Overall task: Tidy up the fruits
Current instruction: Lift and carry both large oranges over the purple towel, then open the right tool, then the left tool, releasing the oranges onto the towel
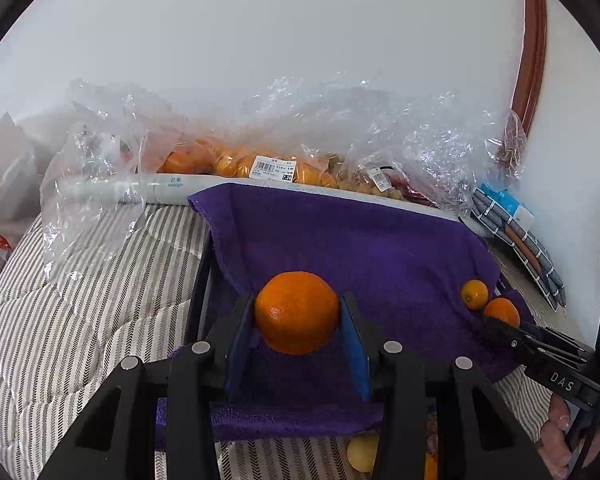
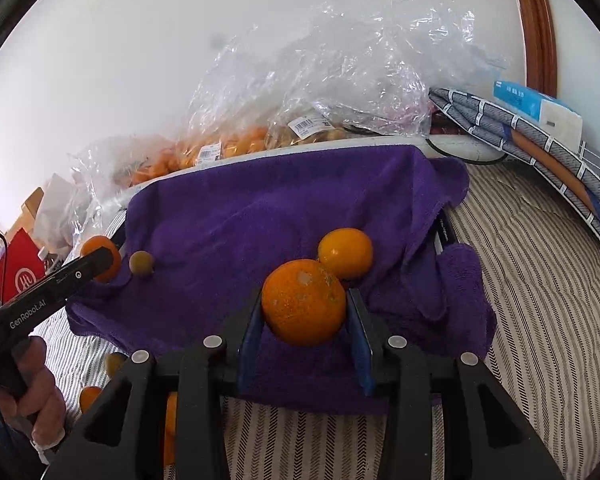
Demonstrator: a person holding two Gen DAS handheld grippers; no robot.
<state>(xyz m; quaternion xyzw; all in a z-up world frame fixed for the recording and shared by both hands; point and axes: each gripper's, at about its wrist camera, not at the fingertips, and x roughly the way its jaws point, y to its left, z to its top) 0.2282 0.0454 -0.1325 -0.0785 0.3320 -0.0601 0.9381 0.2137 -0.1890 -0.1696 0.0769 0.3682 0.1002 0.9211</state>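
A purple towel (image 1: 360, 240) lies draped over a black frame. In the left wrist view my left gripper (image 1: 296, 305) is shut on a large orange (image 1: 296, 320), held just above the towel. At the right of that view my right gripper (image 1: 496, 328) grips a second orange (image 1: 502, 310) beside a small yellow-orange fruit (image 1: 475, 294). The right wrist view shows my right gripper (image 2: 305, 300) shut on its orange (image 2: 304, 308), with the small fruit (image 2: 345, 253) just behind on the towel (image 2: 260, 208). My left gripper (image 2: 104, 258) and its orange (image 2: 96, 246) are at the left, near a tiny greenish fruit (image 2: 141, 263).
Clear plastic bags (image 1: 228, 160) of oranges and other fruit sit in a white box along the wall. Striped bedding (image 1: 80, 312) surrounds the towel. Folded grey checked cloth (image 2: 540, 140) and a blue packet (image 2: 536, 104) lie right. Loose fruit (image 2: 114, 362) lies on the bedding below.
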